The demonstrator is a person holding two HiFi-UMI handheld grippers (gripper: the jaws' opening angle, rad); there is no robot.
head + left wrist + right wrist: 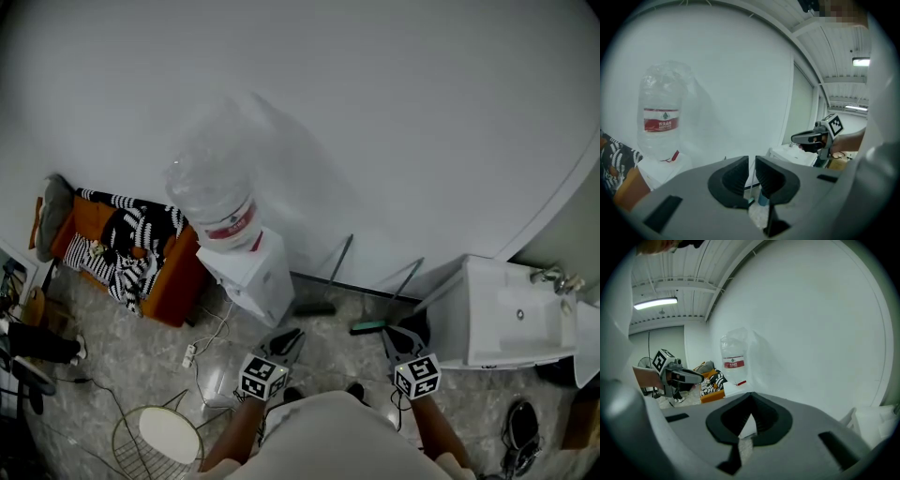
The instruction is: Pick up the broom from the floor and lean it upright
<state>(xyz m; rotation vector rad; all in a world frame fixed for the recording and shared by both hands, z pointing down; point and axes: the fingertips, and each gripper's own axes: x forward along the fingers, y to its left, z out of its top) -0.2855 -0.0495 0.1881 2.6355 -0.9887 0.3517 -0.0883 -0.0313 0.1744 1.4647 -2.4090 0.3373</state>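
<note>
Head view: a person faces a white wall point(375, 112) with both tools raised and nothing carried.
Sink point(487, 281): white unit at the right. The basin shows only a drain and a tap, with nothing in it.
Dispenser point(253, 277): white, standing left of the poles and carrying the bottle.
Bottle point(214, 192): clear, upturned, with a red label. Its water level cannot be read.
Broom point(401, 291): likely the green-headed pole. Its head is on the floor and its handle is tilted up against the wall, between dispenser and sink. A dark-headed pole point(339, 269) leans the same way just beside it, and which of the two is the broom is not certain. Neither lies flat, so the task looks done.
Handling: judged light and stiff, long, with the weight toward the head. The smooth, thin handle could twist or slide in the jaws.
Hold: best on the handle near its middle. A second grip lower down would stop it swinging.
Left hand-held gripper point(752, 178): released, with a narrow gap between the jaws and nothing in it.
Right hand-held gripper point(750, 404): clenched, jaw tips meeting on nothing.
</note>
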